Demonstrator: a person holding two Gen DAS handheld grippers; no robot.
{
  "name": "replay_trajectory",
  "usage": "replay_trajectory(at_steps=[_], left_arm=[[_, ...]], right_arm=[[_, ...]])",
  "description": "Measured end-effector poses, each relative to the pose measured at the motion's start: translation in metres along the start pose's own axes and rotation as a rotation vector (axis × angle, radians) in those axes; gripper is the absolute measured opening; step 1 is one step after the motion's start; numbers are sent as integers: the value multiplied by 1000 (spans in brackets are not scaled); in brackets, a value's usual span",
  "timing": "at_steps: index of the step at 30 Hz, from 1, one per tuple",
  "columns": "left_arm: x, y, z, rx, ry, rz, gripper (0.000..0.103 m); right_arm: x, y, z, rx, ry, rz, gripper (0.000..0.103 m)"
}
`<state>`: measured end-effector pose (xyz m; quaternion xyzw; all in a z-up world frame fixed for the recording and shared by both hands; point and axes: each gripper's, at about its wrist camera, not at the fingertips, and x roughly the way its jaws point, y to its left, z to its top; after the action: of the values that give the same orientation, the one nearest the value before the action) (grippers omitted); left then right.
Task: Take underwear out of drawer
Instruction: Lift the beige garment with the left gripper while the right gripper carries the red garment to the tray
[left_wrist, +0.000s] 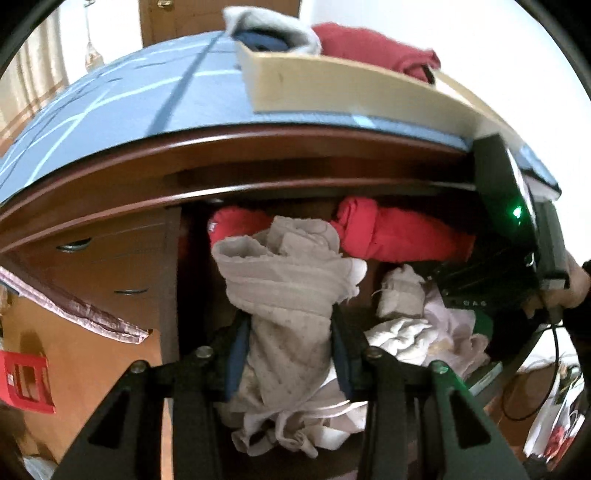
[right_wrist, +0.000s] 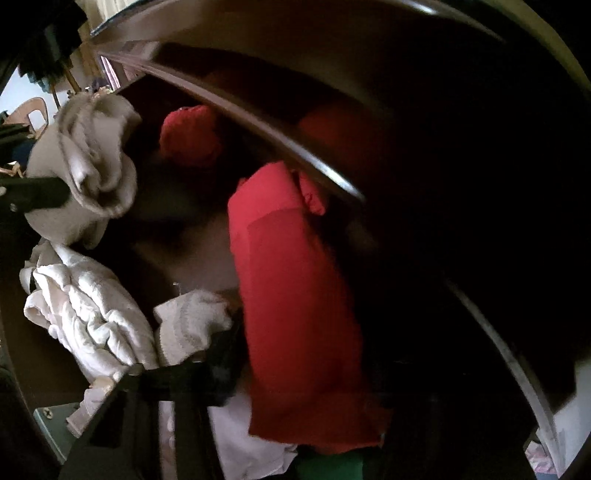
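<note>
A crumpled beige-grey pair of underwear (left_wrist: 280, 295) hangs lifted above the open drawer (left_wrist: 171, 295), and my left gripper (left_wrist: 290, 332) is shut on it with a finger on each side. From the right wrist the same bundle (right_wrist: 92, 158) shows at the left, with a left finger (right_wrist: 40, 195) across it. My right gripper (right_wrist: 295, 369) points down into the dark drawer over a long red garment (right_wrist: 295, 295). Only its left finger (right_wrist: 177, 373) shows, so its grip is unclear. Its black body (left_wrist: 517, 240) with a green light is at the right of the left wrist view.
More clothes lie in the drawer: red rolls (left_wrist: 399, 236), white crumpled pieces (left_wrist: 424, 325) and something green (right_wrist: 328, 465). The dresser's wooden top edge (left_wrist: 258, 147) overhangs the drawer. On its blue cloth (left_wrist: 129, 103) stands a cream tray (left_wrist: 332, 85) of folded clothes.
</note>
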<state>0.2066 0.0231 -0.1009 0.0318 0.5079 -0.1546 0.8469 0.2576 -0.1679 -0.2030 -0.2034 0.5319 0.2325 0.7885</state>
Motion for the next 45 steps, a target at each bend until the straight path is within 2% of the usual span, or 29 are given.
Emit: replay_trajectory(at_steps=[5, 12, 16, 20, 26, 29, 31, 35, 45], left_arm=[[-5, 17, -10, -32, -32, -11, 39], [-25, 2, -12, -26, -83, -31, 39], [-35, -3, -14, -29, -112, -45, 39], [-44, -13, -15, -33, -124, -52, 39], [-48, -18, -19, -49, -132, -68, 39], [-53, -19, -20, -54, -140, -82, 39], [-59, -20, -19, -55, -149, -88, 39], [-71, -23, -15, -50, -181, -93, 39], [-96, -36, 3, -32, -268, -102, 39]], right_arm=[[-22, -8, -5, 66, 15, -27, 44], [-80, -21, -32, 253, -65, 44, 44], [-102, -21, -56, 396, -122, 155, 44], [-124, -20, -78, 509, -233, 255, 44], [-138, -3, -89, 644, -339, 374, 44], [-140, -1, -93, 684, -368, 441, 44], [-136, 2, -89, 691, -384, 460, 44], [-152, 7, -83, 692, -461, 489, 44], [-187, -6, -81, 734, -592, 463, 44]])
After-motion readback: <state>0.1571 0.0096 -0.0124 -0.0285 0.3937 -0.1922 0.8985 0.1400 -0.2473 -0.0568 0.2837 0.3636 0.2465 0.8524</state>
